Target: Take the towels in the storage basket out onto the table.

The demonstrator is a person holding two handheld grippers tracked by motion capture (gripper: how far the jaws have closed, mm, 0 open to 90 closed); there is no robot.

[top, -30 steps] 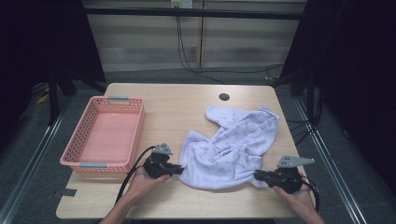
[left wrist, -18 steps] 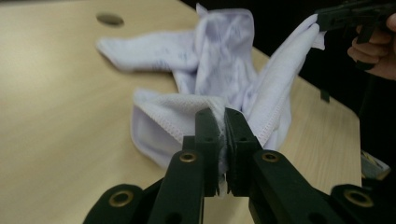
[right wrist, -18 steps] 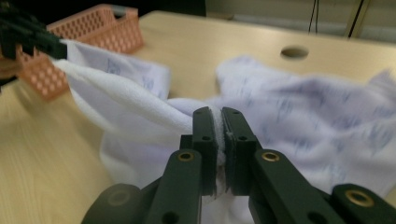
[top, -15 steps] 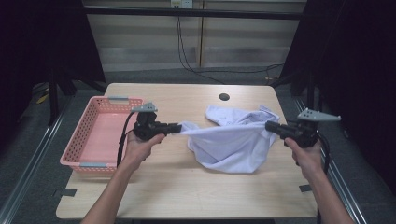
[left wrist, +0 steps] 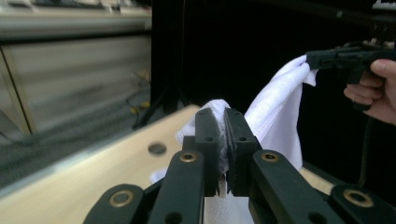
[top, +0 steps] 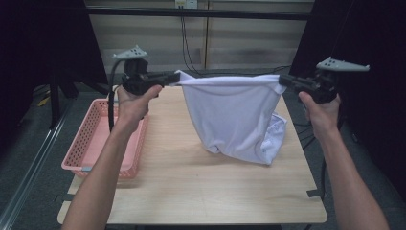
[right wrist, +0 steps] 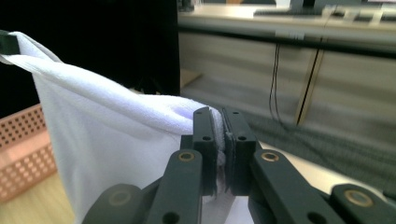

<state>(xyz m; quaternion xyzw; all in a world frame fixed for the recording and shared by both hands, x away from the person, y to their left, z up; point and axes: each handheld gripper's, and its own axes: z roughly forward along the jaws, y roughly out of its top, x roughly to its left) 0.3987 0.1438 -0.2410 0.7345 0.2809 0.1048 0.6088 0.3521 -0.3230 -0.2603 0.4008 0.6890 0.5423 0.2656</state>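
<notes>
A white garment hangs stretched in the air between both grippers, high over the wooden table. My left gripper is shut on its left top corner; cloth is pinched between the closed jaws in the left gripper view. My right gripper is shut on the right top corner, with white fabric trailing away from the jaws in the right gripper view. The garment's lower end bunches near the table at the right, and I cannot tell if it touches.
A pink perforated basket sits at the table's left edge, under my left forearm; its corner appears in the right gripper view. A round hole marks the table's far side. Dark curtains flank the table.
Both grippers rose from the table's near edge, lifting the garment off the surface and pulling it taut between them. The cloth went from crumpled on the table to hanging.
</notes>
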